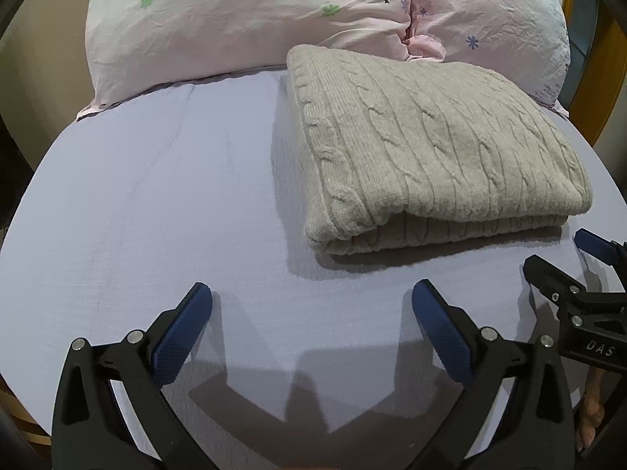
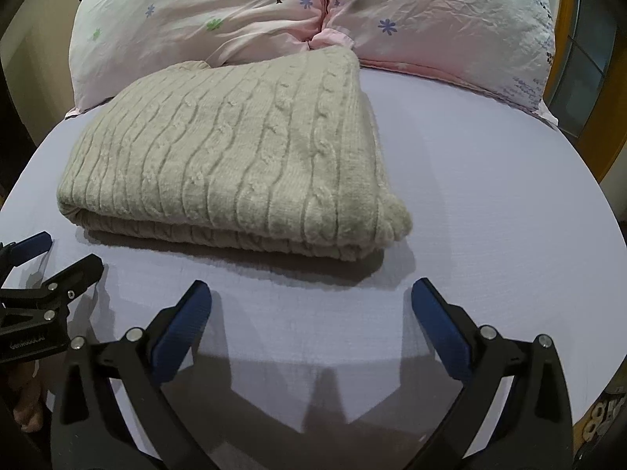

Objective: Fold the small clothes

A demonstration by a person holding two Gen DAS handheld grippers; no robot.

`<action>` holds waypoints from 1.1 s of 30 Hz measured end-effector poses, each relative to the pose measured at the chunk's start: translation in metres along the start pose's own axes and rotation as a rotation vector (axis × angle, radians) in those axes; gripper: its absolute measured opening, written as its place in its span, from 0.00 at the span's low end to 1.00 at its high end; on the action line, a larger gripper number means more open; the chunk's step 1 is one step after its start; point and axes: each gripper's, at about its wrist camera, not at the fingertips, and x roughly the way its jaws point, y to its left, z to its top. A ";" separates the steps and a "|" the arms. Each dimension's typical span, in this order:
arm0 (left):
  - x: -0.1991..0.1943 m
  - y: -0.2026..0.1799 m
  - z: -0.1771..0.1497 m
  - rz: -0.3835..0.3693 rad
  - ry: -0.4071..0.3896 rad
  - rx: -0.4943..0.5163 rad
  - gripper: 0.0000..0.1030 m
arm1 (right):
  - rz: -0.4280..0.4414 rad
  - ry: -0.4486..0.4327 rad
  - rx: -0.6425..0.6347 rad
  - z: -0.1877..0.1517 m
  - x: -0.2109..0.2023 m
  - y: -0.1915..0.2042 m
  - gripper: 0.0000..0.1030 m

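Note:
A beige cable-knit sweater [image 1: 435, 145] lies folded into a thick rectangle on the lavender bed sheet [image 1: 156, 203]; it also shows in the right wrist view [image 2: 235, 156]. My left gripper [image 1: 312, 293] is open and empty, hovering over bare sheet just in front of the sweater's near left corner. My right gripper [image 2: 311, 293] is open and empty, in front of the sweater's near right corner. Each gripper shows at the edge of the other's view: the right gripper [image 1: 564, 254] and the left gripper [image 2: 66, 250].
Two pink floral pillows [image 1: 243, 19] lie against the head of the bed behind the sweater, also in the right wrist view [image 2: 431, 11]. A wooden frame [image 1: 599, 78] and a window [image 2: 588, 58] are at the far right. The sheet's lavender surface [image 2: 509, 196] stretches right of the sweater.

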 end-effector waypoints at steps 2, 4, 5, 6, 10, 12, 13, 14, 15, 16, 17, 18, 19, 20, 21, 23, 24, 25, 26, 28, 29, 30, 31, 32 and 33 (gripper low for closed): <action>0.000 0.000 0.000 0.001 -0.001 -0.002 0.99 | 0.000 0.000 0.001 0.000 0.000 0.000 0.98; -0.001 -0.001 0.000 0.005 -0.003 -0.005 0.99 | -0.001 0.000 0.001 0.000 0.000 0.000 0.98; -0.001 -0.001 0.000 0.005 -0.004 -0.006 0.99 | -0.001 0.000 0.001 0.000 0.000 0.000 0.98; -0.001 -0.001 -0.001 0.006 -0.005 -0.007 0.99 | -0.001 0.000 0.002 0.000 0.000 0.000 0.98; 0.000 -0.001 -0.001 0.007 -0.005 -0.008 0.99 | -0.001 -0.001 0.002 0.000 0.000 0.000 0.98; -0.001 0.000 -0.001 0.006 -0.005 -0.007 0.99 | -0.001 -0.001 0.001 0.000 0.000 0.000 0.98; -0.001 0.000 -0.001 0.006 -0.005 -0.006 0.99 | -0.001 -0.001 0.002 0.000 0.000 0.000 0.98; -0.001 0.000 -0.001 0.006 -0.004 -0.006 0.99 | -0.001 -0.001 0.001 0.000 0.000 0.000 0.98; -0.001 0.000 -0.001 0.005 -0.004 -0.006 0.99 | -0.001 -0.001 0.001 0.000 0.000 0.000 0.98; 0.000 0.000 -0.001 0.006 -0.004 -0.007 0.99 | -0.001 -0.001 0.001 0.000 0.000 0.000 0.98; -0.001 0.000 -0.001 0.005 -0.004 -0.006 0.99 | -0.001 -0.001 0.001 0.000 0.000 0.000 0.98; -0.001 0.001 -0.001 0.005 -0.004 -0.006 0.99 | -0.001 -0.001 0.001 0.000 0.000 0.000 0.98; 0.000 0.000 -0.001 0.005 -0.004 -0.006 0.99 | -0.001 0.000 0.001 0.000 0.000 0.000 0.98; -0.001 0.001 -0.001 0.005 -0.004 -0.005 0.99 | -0.001 0.000 0.001 0.000 -0.001 0.000 0.98; -0.001 0.001 -0.001 0.005 -0.004 -0.005 0.99 | -0.001 0.000 0.001 0.000 -0.001 0.000 0.98; 0.000 0.000 -0.001 0.005 -0.004 -0.006 0.99 | -0.001 -0.001 0.001 0.000 -0.001 0.000 0.98; 0.000 0.001 -0.001 0.005 -0.004 -0.006 0.99 | -0.001 -0.001 0.002 0.000 -0.001 0.000 0.98; 0.000 0.001 -0.001 0.005 -0.004 -0.005 0.99 | 0.000 0.000 0.000 0.000 0.000 0.000 0.98; 0.000 0.001 -0.001 0.005 -0.004 -0.005 0.99 | 0.000 -0.001 0.000 0.000 -0.001 0.000 0.98; 0.000 0.001 -0.001 0.004 -0.004 -0.005 0.99 | 0.000 -0.001 0.000 0.000 -0.001 0.000 0.98; 0.000 0.001 -0.001 0.004 -0.005 -0.004 0.99 | 0.000 -0.001 0.000 0.000 -0.001 0.000 0.98; 0.000 0.001 -0.001 0.004 -0.005 -0.004 0.99 | 0.000 -0.001 0.000 0.000 -0.001 0.000 0.98; 0.000 0.001 -0.001 0.004 -0.004 -0.004 0.99 | 0.000 -0.001 0.000 0.000 -0.001 0.000 0.98; 0.000 0.001 -0.001 0.004 -0.005 -0.004 0.99 | 0.000 -0.001 0.000 0.000 -0.001 0.000 0.98; 0.000 0.001 -0.001 0.004 -0.004 -0.004 0.99 | 0.000 -0.001 0.000 0.000 -0.001 0.000 0.98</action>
